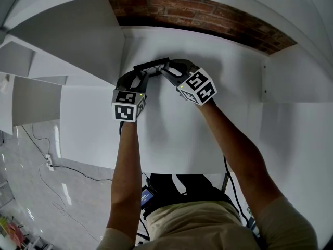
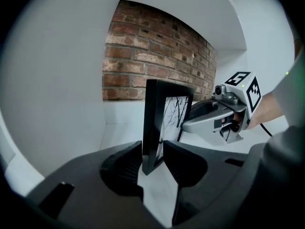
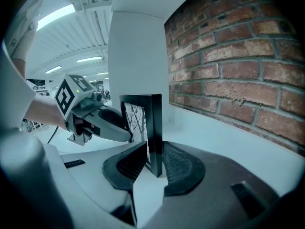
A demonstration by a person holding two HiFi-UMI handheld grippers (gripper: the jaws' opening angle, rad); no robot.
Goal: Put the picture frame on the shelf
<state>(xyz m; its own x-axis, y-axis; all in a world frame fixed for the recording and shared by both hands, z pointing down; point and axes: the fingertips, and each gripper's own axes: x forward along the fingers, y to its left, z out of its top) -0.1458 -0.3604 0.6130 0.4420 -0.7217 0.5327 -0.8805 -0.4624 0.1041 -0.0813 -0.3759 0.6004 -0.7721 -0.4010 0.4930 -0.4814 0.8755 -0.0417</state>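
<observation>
A black picture frame (image 1: 151,65) with a tree print stands upright on the white shelf (image 1: 171,129), close to the brick back wall (image 1: 197,13). Both grippers sit at its two ends. In the left gripper view the frame (image 2: 153,123) rests with its lower corner between my left gripper's (image 2: 153,152) jaws; the left pad lies against it and a thin gap shows at the right pad. In the right gripper view my right gripper (image 3: 154,159) has its ribbed pads pressed on both faces of the frame (image 3: 153,123). From above, my left gripper (image 1: 141,77) and right gripper (image 1: 165,72) meet at the frame.
White side panels (image 1: 78,40) box in the shelf bay on the left, and another white panel (image 1: 302,77) stands on the right. The brick wall (image 3: 238,66) runs just behind the frame. Cables (image 1: 62,165) lie on the floor below left.
</observation>
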